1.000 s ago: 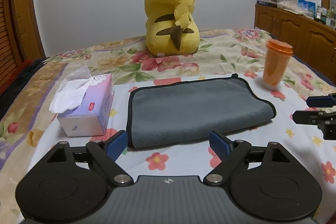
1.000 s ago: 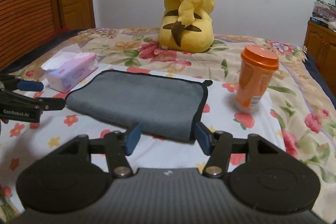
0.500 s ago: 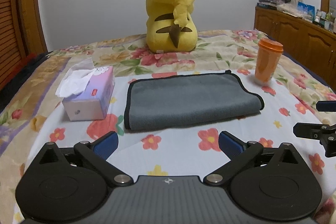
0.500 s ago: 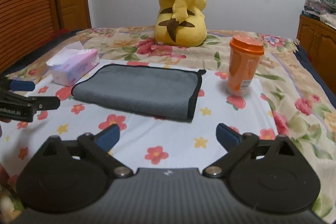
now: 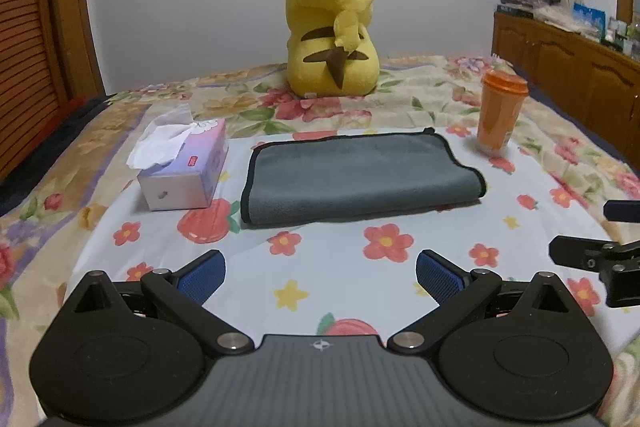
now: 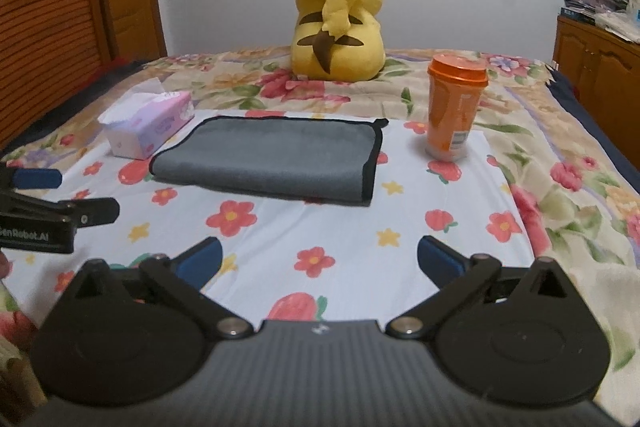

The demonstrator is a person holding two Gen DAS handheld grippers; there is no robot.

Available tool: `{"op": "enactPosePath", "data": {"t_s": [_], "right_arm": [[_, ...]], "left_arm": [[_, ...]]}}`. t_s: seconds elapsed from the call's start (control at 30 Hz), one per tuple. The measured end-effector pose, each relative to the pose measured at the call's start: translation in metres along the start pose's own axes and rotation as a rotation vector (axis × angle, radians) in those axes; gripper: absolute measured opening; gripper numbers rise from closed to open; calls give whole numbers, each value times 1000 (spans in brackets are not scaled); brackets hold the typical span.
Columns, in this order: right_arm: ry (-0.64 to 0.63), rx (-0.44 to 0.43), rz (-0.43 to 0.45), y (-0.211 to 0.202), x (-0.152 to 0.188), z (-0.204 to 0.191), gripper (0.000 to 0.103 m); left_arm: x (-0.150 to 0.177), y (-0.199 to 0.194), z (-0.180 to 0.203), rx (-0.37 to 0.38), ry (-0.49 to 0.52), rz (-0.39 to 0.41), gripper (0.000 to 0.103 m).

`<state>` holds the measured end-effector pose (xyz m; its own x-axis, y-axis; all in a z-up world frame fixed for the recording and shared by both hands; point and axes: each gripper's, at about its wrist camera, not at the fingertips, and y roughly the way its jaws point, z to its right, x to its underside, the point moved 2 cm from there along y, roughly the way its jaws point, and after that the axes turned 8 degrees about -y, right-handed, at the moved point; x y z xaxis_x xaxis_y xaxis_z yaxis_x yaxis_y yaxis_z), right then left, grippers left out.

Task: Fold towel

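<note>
A grey towel with black edging lies folded flat on the flowered sheet, in the middle of the bed; it also shows in the right wrist view. My left gripper is open and empty, held well back from the towel's near edge. My right gripper is open and empty too, also back from the towel. The right gripper shows at the right edge of the left wrist view; the left gripper shows at the left edge of the right wrist view.
A tissue box stands left of the towel. An orange cup with a lid stands to its right. A yellow plush toy sits behind. Wooden cabinets run along the right wall.
Both grippers have pulled back from the towel's near edge and opened wider. The towel lies still, folded.
</note>
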<state>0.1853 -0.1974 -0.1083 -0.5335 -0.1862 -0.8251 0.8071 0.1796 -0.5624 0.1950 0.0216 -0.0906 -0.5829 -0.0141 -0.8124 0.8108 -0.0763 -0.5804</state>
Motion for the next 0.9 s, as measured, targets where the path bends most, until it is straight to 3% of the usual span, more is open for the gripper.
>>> {"op": "enactPosePath", "data": {"t_s": [0.23,0.9], "right_arm": [[15,2,20,-24,3,-1,103],[11,17,73,-87,20,0,103]], "left_arm": [[2,-30,14,28,-1,12,103],[28,-84,35,14,18,8,103]]}}
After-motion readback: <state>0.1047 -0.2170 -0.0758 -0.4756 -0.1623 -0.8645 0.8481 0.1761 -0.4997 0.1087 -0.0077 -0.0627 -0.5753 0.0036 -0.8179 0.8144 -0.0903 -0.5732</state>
